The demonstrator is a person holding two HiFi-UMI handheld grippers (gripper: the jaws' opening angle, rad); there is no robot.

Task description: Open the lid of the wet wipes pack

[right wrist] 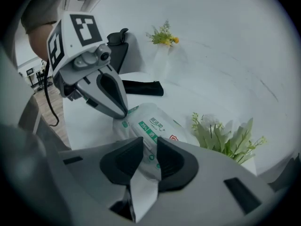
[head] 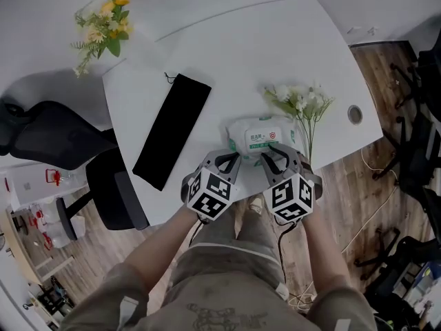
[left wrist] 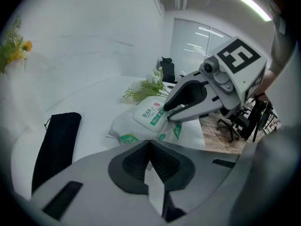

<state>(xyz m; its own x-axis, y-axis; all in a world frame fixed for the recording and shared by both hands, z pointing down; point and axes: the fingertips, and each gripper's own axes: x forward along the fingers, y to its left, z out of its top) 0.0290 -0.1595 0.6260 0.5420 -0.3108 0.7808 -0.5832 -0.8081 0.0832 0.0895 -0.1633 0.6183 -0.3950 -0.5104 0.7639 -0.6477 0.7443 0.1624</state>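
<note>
The wet wipes pack, white with green print and a flat white lid, lies near the table's front edge with the lid down. My left gripper sits at the pack's near left corner; in the left gripper view its jaws are shut tip to tip with nothing between them. My right gripper is at the pack's near right edge. In the right gripper view its jaws stand a little apart, and the pack shows through the gap; I see no pad pressing on it.
A long black pouch lies to the left on the white table. A spray of white flowers lies just right of the pack. Yellow flowers stand at the back left. A black office chair is beside the table.
</note>
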